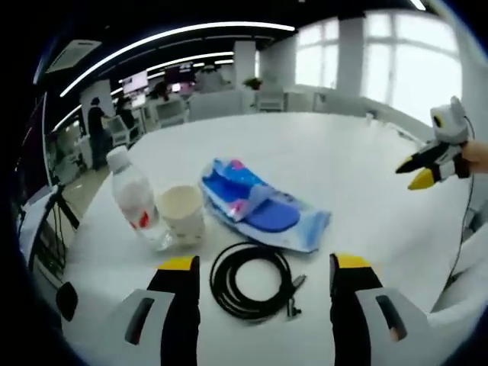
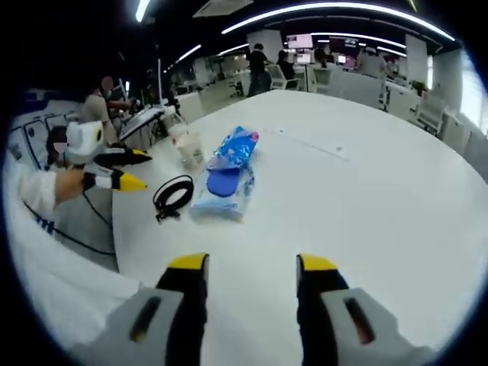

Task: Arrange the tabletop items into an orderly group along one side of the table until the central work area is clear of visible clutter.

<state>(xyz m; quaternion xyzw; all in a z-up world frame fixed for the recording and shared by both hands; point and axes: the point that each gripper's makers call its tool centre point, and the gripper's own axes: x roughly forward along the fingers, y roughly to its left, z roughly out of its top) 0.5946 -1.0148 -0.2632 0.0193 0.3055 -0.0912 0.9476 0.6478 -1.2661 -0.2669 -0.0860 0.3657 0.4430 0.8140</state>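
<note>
On the white table (image 1: 343, 152) a coiled black cable (image 1: 252, 280) lies just ahead of my left gripper (image 1: 265, 267), which is open with its jaws on either side of the coil. Behind it lies a blue wipes pack (image 1: 259, 204). Left of that stand a paper cup (image 1: 181, 213) and a clear water bottle (image 1: 137, 200). My right gripper (image 2: 252, 265) is open over the bare table (image 2: 343, 198), nothing between its jaws. From there the cable (image 2: 173, 194), the pack (image 2: 229, 171) and the cup (image 2: 188, 149) sit near the left edge, with the left gripper (image 2: 126, 169) beside them.
The right gripper (image 1: 427, 164) hangs at the far right in the left gripper view. A person's white sleeve (image 2: 34, 191) is at the table's left edge. Office desks, chairs and people (image 2: 255, 57) stand beyond the table.
</note>
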